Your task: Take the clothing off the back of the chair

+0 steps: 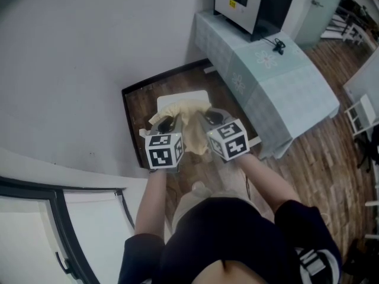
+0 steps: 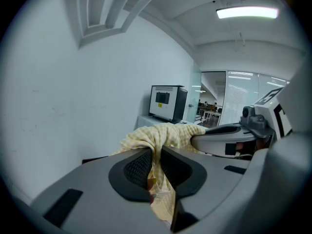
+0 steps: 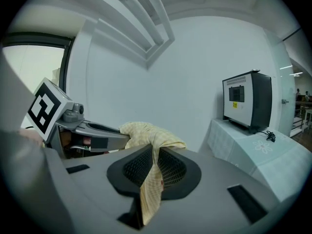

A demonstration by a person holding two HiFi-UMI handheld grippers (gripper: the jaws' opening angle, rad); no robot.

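Our left gripper clamped tight on yellow clothing. Our right gripper clamped on same clothing. Clothing bunched just past both jaw tips and stretched between them. We saw loose ends hanging down behind pads.

No text can be read anywhere. The machine on the table carries a small yellow label beside its dark screen, too small to make out. The left cube and right cube bear black-and-white square markers, patterns rather than letters. White marks on the person's sleeve are not legible.
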